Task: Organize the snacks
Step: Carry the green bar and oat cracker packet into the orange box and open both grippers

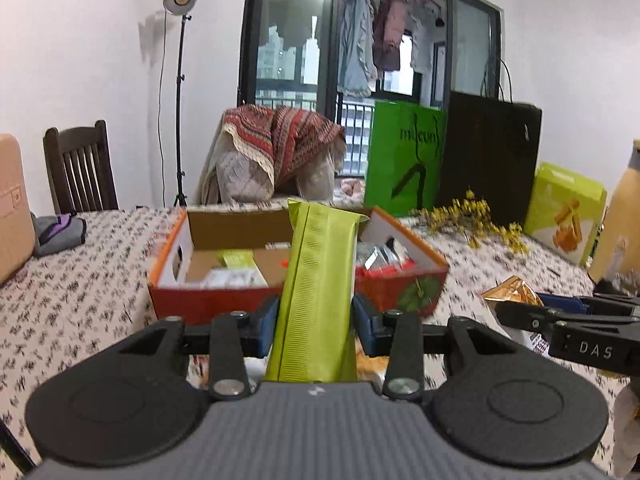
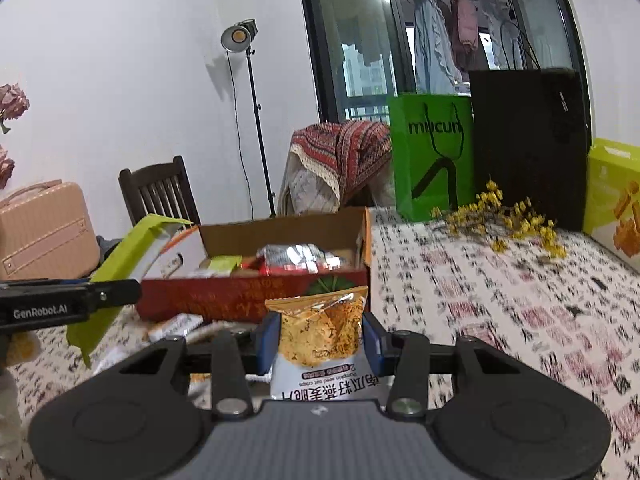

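My left gripper (image 1: 315,322) is shut on a long green snack packet (image 1: 318,280), held upright in front of the open red cardboard box (image 1: 208,300). The box holds several snack packets (image 1: 236,270). My right gripper (image 2: 319,338) is shut on an orange-and-white chips bag (image 2: 318,332), just short of the box's front wall (image 2: 224,296). In the right wrist view the left gripper (image 2: 116,292) shows at the left with the green packet (image 2: 124,256). In the left wrist view the right gripper (image 1: 520,312) shows at the right with the orange bag (image 1: 514,290).
On the patterned tablecloth (image 2: 500,300) lie yellow dried flowers (image 2: 508,220), a green paper bag (image 2: 432,156), a black bag (image 2: 528,144) and a green-yellow box (image 2: 616,204). Loose snack packets (image 2: 176,326) lie before the box. A pink case (image 2: 44,228) and chair (image 2: 160,192) stand left.
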Motion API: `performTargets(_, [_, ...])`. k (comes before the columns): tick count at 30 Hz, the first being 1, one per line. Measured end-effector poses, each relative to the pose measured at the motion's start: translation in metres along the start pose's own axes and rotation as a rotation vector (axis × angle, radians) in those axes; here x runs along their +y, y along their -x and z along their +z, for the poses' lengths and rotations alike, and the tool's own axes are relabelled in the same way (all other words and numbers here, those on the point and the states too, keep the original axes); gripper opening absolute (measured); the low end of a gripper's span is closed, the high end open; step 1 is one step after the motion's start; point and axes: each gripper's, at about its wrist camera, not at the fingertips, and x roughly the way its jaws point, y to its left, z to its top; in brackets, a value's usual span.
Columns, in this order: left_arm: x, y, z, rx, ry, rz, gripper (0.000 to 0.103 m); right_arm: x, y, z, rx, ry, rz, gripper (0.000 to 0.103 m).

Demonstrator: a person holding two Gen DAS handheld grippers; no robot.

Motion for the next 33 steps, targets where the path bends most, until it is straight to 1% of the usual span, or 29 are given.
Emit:
performTargets(10, [0.024,-0.028,0.038,-0.025,0.047,0.023,0.040,0.019,-0.037,0.043,-0.032,0.008,0.004,0.043])
performTargets(14, [0.031,-0.045,0.053,-0.030,0.060,0.045,0.040,0.027,-0.056,0.059,-0.036,0.002,0.011,0.043])
performTargets(16, [0.036,-0.055,0.059,-0.027,0.079,0.044,0.040,0.029,-0.065,0.067,-0.044,0.005,0.011,0.043])
performTargets(20, [0.042,-0.077,0.068,-0.016,0.092,0.069,0.040,0.033,-0.086,0.081,-0.051,0.013,0.002,0.043])
performTargets(28, [0.057,-0.121,0.078,0.020,0.118,0.126,0.040,0.027,-0.137,0.096,-0.021,-0.003,-0.014,0.043])
performTargets(33, [0.065,-0.146,0.075,0.038,0.128,0.159,0.040,0.021,-0.169,0.094,0.005,-0.026,-0.025,0.043])
